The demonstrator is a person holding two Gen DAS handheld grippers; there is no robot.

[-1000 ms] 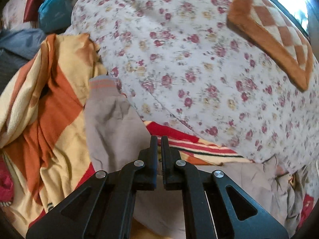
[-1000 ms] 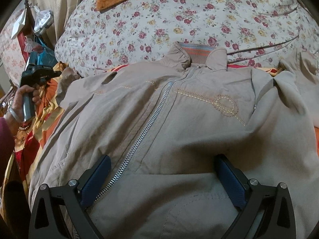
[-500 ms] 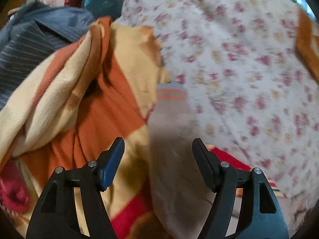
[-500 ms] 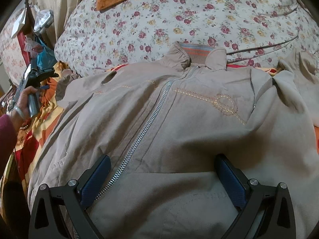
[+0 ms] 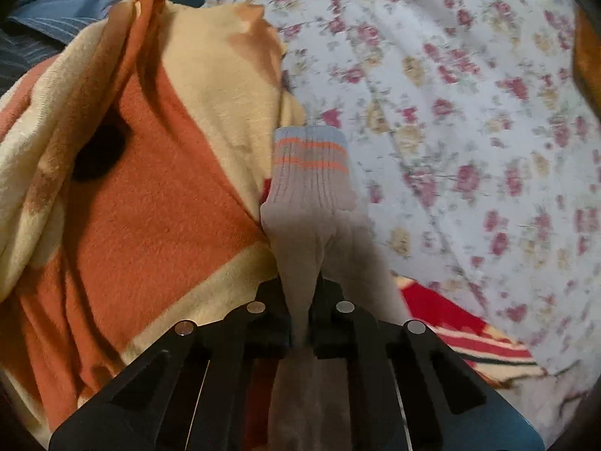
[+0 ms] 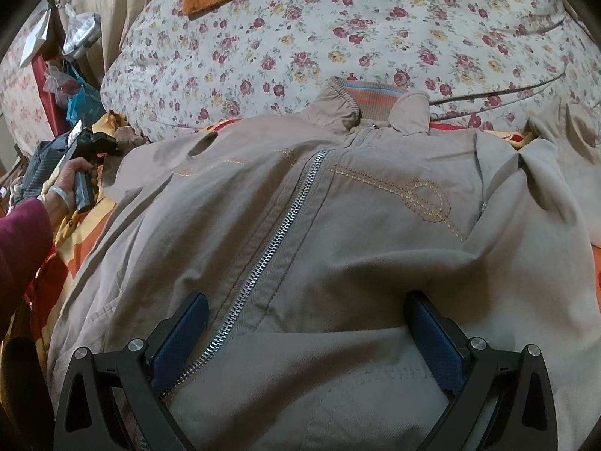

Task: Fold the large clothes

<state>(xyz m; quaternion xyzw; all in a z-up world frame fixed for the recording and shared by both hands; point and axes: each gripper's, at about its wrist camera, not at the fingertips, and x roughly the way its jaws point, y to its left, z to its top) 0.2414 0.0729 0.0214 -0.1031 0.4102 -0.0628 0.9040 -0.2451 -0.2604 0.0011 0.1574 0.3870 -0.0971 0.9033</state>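
1. The beige jacket (image 6: 338, 225) lay front-up on the bed, filling the middle and lower part of the right wrist view, its collar (image 6: 372, 101) toward the top against the flowered quilt (image 6: 338, 30).

2. The left claw (image 5: 300, 323) was closed on the sleeve (image 5: 300, 255), low centre in the left wrist view; the cloth bunched into a narrow ridge between the jaws, just short of the ribbed cuff (image 5: 310, 165).

3. The right claw (image 6: 308, 342) stood wide open at the bottom of its frame, blue pads (image 6: 180, 334) spread to either side of the lower jacket front, gripping nothing. I could not tell whether they pressed the cloth or only hovered.

4. I judged the jacket soft and limp but fairly weighty: a dense woven cotton-like shell that creased in broad folds, not slippery, not fragile.

5. The sleeve near the cuff looked a sound hold, as the thicker ribbing would stop the cloth sliding out. For the body, the hem or shoulder seam seemed better than the flat front.

6. The metal zipper (image 6: 263, 259) ran diagonally down the front, the one stiff line in it; I guessed a fold would sit more neatly beside it than across it.

7. The cuff was stretchy knit, grey-blue with orange stripes; tan stitching (image 6: 417, 195) looped across the chest.

8. A fleecy orange-and-cream blanket (image 5: 150, 188) lay rumpled at the left of the left wrist view, touching the sleeve.
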